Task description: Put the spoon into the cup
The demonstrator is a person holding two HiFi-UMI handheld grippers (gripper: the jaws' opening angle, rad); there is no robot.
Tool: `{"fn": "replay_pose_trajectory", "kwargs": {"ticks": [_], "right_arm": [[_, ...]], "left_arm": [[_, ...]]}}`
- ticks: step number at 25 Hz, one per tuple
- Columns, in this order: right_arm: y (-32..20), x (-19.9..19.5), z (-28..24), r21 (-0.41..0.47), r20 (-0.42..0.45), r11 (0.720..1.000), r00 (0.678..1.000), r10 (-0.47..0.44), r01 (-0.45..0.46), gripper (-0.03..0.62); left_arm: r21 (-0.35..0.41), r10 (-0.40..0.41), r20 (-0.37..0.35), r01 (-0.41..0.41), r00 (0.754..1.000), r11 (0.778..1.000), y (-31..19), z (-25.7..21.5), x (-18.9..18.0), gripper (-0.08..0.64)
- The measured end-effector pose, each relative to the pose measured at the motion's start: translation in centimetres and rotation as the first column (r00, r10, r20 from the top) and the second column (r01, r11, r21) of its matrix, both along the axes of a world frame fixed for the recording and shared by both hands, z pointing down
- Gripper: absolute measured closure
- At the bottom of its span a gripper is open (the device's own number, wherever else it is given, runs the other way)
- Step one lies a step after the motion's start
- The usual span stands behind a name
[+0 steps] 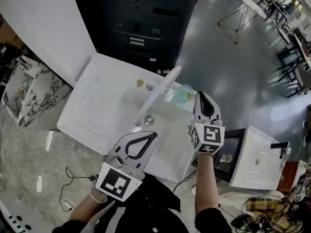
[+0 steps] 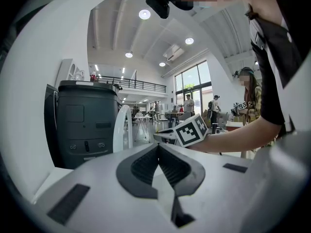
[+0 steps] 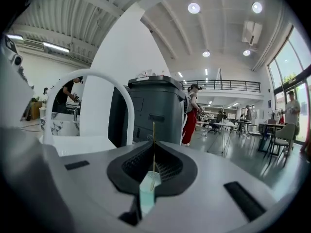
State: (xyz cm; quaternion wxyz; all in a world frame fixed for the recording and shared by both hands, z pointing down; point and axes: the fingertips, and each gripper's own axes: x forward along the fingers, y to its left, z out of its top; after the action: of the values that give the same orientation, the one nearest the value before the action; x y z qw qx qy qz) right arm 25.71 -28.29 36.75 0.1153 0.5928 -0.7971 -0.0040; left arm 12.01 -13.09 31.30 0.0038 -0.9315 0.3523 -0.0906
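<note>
The right gripper [image 3: 153,145] had its jaws pressed together on the spoon [image 3: 153,130]. The spoon showed only as a thin gold-coloured strip seen edge-on, standing upright out of the closed tips. Through the gap lower down between those jaws, a pale green cup [image 3: 148,187] was visible below the gripper. From the head view, the cup sat at the far right corner of a white sink [image 1: 95,103], and the right gripper's tips were just beside it on its right. Whether the spoon touched the cup could not be told.

The left gripper [image 1: 155,134] hovered nearer the person over the near part of the sink, well apart from the cup. Its jaws met at the tips with nothing between them.

A white arched faucet [image 1: 159,92] rose from the far rim of the sink, between the two grippers and to the left of the cup. A round drain [image 1: 149,119] lay in the basin below it. Two small objects [image 1: 144,85] sat on the far rim to the left of the faucet's base, too small to identify. Beyond the sink stood a dark grey bin [image 1: 141,18].
</note>
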Motion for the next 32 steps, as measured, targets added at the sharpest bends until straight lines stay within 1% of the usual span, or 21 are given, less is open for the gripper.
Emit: {"fn": "replay_pose_trajectory", "kwargs": {"ticks": [5,9,12,17,22,29,32], "right_arm": [[-1.1,0.3,1.7,-0.034,0.013,0.999,1.0,0.004,-0.003,0.584],[-1.7,-0.1,2.9,-0.056,-0.016,0.998,1.0,-0.017,0.016,0.584],[-2.1,-0.5,4.0,-0.086,-0.023,0.996,0.999,-0.03,0.028,0.584],[-2.9,-0.7,5.5,-0.118,0.026,0.992,0.999,-0.036,0.039,0.584],[-3.6,-0.9,7.1,-0.154,0.029,0.987,0.999,-0.046,0.05,0.584],[-4.0,-0.5,8.4,-0.187,0.076,0.981,0.997,-0.032,0.046,0.584],[-4.1,-0.6,8.7,-0.192,0.09,0.98,0.995,-0.039,0.056,0.584]], "left_arm": [[-0.014,-0.008,0.007,0.008,1.0,1.0,-0.1,0.5,-0.1,0.563],[-0.02,-0.015,0.013,0.015,1.0,1.0,-0.1,0.8,-0.2,0.563],[-0.03,-0.02,0.021,0.02,1.0,0.999,0.0,1.0,-0.4,0.563],[-0.03,-0.036,0.026,0.037,0.999,0.999,-0.1,1.1,-1.0,0.563],[-0.036,-0.044,0.036,0.045,0.998,0.998,-0.1,1.4,-1.5,0.563],[-0.042,-0.052,0.038,0.054,0.998,0.998,-0.1,1.7,-1.6,0.563],[-0.045,-0.053,0.042,0.055,0.998,0.997,-0.1,1.7,-1.7,0.563]]}}
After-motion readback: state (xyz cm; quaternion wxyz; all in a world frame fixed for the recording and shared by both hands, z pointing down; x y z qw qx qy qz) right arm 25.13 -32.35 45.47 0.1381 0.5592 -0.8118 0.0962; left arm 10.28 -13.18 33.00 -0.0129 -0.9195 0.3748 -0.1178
